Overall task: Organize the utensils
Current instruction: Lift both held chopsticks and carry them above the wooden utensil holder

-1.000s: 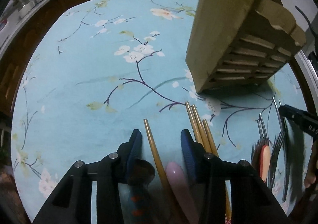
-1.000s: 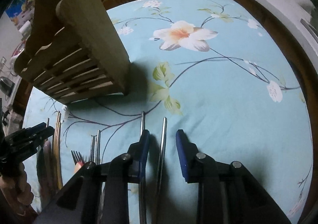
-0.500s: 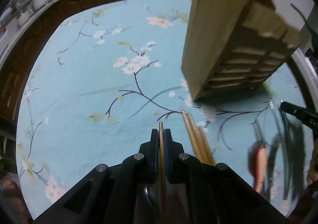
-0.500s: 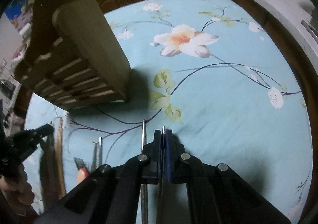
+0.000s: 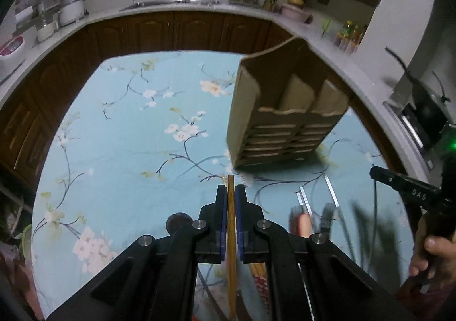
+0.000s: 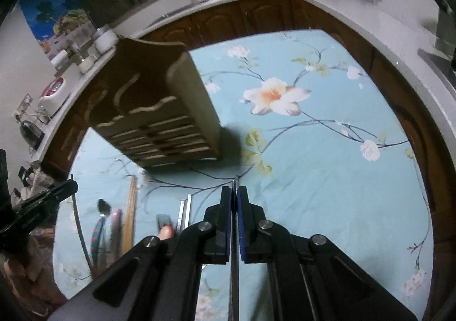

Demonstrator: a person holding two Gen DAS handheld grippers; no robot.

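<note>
Both grippers have closed and come up off the table since a second ago, each now carrying one stick where its jaws earlier stood wide around it.

Left to right on the blue flowered tablecloth (image 5: 119, 155): the left gripper (image 5: 231, 192) is clamped on a single wooden chopstick (image 5: 231, 235), whose tip pokes just past the blue pads and whose length runs back under the gripper body. It is held clear of the cloth, short of the near bottom corner of the wooden utensil holder (image 5: 285, 127). That holder stands upright toward the far side of the table, its compartments open at the top and slats across its front.

Right of the left gripper, the rest of the utensils lie loose near the table's near edge, partly blurred: more wooden chopsticks (image 6: 129, 215), a spoon (image 6: 103, 208) with a patterned handle, a pair of metal chopsticks (image 6: 183, 212) and an orange-handled piece (image 5: 303, 222) whose kind cannot be told.

Further right, the right gripper (image 6: 234, 191) is pinched tight on one thin metal chopstick (image 6: 234, 278), its tip just showing past the pads, in front of the holder's right bottom corner. A hand (image 5: 433, 255) grips its handle at the table's right edge.
</note>
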